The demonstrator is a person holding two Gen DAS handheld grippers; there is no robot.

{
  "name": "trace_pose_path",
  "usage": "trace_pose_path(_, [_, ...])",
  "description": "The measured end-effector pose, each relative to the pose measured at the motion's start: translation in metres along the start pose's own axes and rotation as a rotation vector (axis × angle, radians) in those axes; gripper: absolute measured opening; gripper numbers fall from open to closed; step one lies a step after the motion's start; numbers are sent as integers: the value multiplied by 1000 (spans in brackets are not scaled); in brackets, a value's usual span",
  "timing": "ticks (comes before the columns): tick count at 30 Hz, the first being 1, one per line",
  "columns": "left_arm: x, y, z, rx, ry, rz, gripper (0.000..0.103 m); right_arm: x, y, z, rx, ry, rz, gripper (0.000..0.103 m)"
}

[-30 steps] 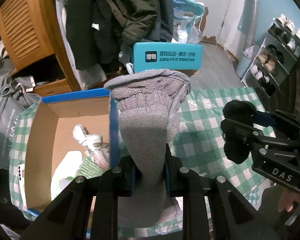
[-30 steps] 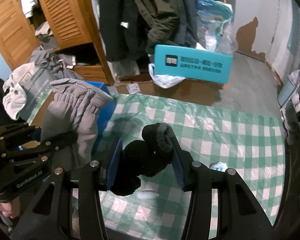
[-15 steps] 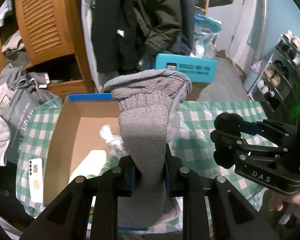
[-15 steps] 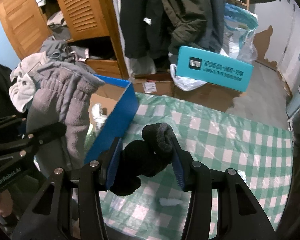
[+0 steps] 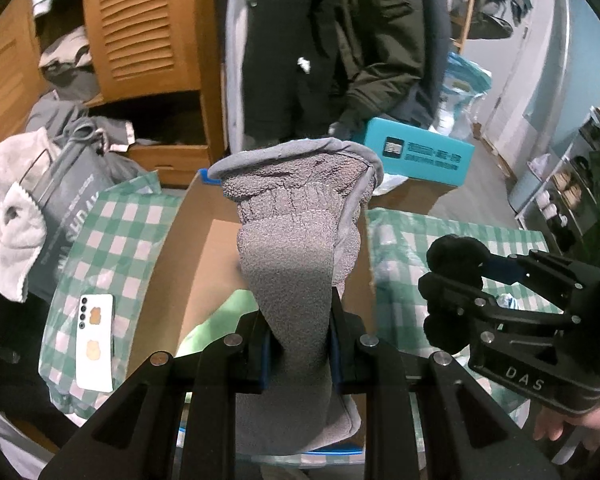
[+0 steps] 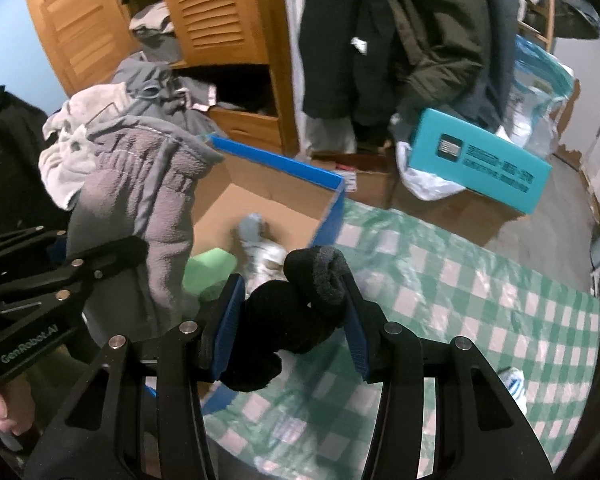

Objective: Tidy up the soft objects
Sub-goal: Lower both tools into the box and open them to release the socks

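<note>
A green-checked cloth (image 6: 480, 304) covers the bench, with an open cardboard box (image 6: 276, 196) on it and a phone (image 5: 95, 342) beside the box. Behind stand a louvred wardrobe (image 5: 140, 28) and hanging coats (image 5: 340, 40). Both claws tilt downward over the box: the left claw (image 5: 298, 344) pinches a grey fleece glove (image 5: 300, 240), the right claw (image 6: 290, 320) clamps a black sock bundle (image 6: 288, 316).

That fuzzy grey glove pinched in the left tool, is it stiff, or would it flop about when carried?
Probably floppy but thick: the grey glove bunches where the left gripper squeezes it, yet its cuff stands up above the fingers rather than drooping. Likely light, since a narrow pinch holds it. The fleecy surface probably resists slipping.
</note>
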State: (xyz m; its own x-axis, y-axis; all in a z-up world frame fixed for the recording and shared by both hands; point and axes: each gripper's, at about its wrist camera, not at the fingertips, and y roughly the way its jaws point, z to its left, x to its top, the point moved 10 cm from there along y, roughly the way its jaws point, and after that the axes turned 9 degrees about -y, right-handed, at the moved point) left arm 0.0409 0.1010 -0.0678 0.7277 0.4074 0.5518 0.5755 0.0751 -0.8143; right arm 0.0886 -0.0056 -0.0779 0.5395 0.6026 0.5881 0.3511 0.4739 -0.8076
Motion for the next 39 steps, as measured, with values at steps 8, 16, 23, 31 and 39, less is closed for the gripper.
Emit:
trace_pose_path(8, [1,10,30,3,-72,7,22,11,25,31,37,-34,26,48])
trace_pose_path(16, [-1,30,51,6,-158,48,26,7,50,47,84,-29,73,48])
trace_pose_path(23, [-4,33,56,43,-160,53,43,4,59,49,105,-10,92,55])
trace_pose_path(31, [0,28,52,56,-139,26,60,2,54,33,68,16,89,68])
trace_pose_path(39, [-5,29,34,52,-85,35,65,-12,47,13,31,53,109,68])
